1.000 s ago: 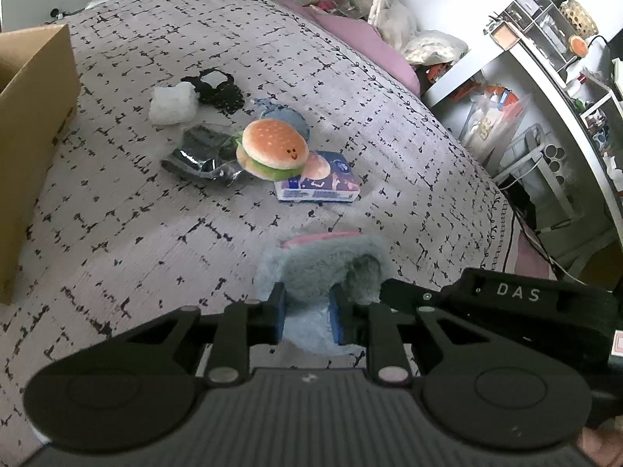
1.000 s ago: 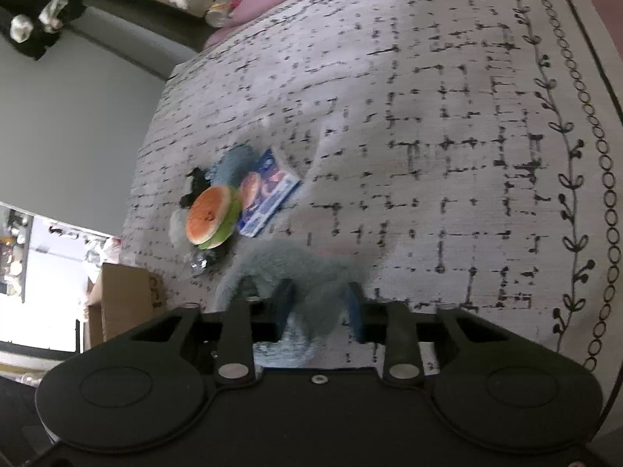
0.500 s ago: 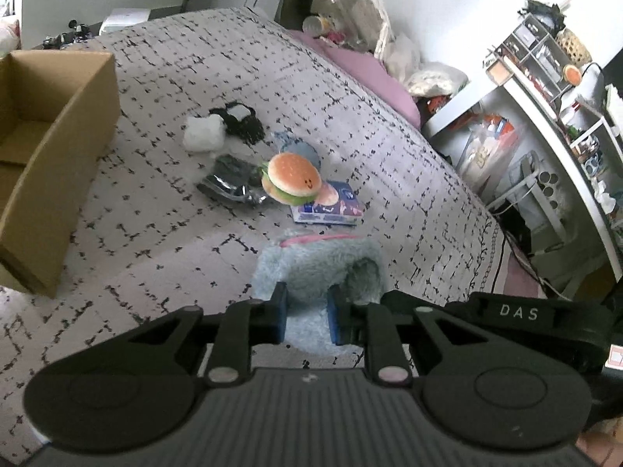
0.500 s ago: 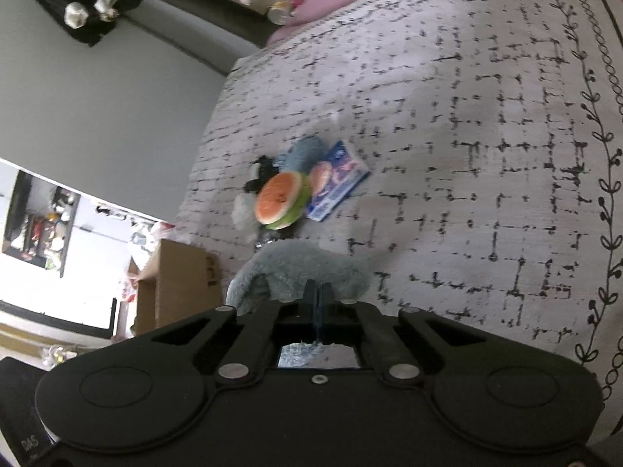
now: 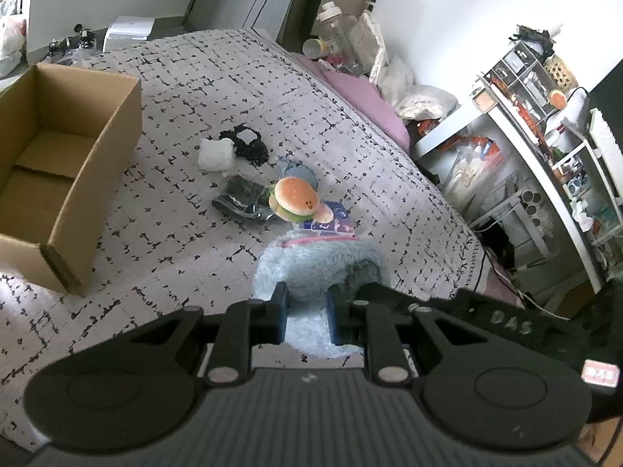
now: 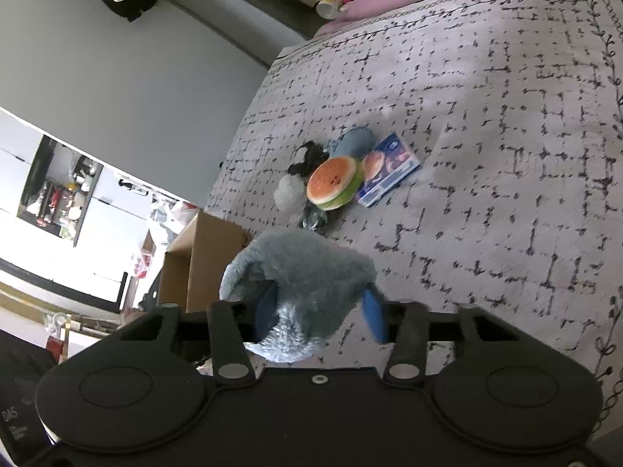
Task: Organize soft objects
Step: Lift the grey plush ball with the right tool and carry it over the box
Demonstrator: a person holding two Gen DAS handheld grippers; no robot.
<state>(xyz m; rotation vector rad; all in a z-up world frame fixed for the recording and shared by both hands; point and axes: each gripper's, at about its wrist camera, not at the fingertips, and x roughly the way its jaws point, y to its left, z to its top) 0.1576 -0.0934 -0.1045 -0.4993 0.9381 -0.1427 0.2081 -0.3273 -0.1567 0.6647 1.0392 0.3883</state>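
Note:
A fluffy grey-blue soft item [image 5: 317, 268] with a pink edge is held above the bed. My left gripper [image 5: 307, 311] is shut on its near end. The same item shows in the right wrist view [image 6: 300, 272]; my right gripper [image 6: 319, 311] is open, its jaws wide apart on either side of the fur. A burger plush [image 5: 294, 198] [image 6: 333, 183] lies on the bed in a small pile with a blue packet [image 5: 331, 222], a white soft lump [image 5: 214, 153] and black items [image 5: 245, 144]. An open cardboard box [image 5: 97, 155] stands at the left.
The patterned bedspread [image 5: 175, 89] fills both views. A pink pillow and bottles lie at the bed's far end [image 5: 350, 81]. A white shelf unit full of clutter [image 5: 545, 148] stands to the right of the bed.
The fluffy item has risen off the bed with both grippers. My right gripper closed half a second ago and has now opened wide. The box has come into the left wrist view.

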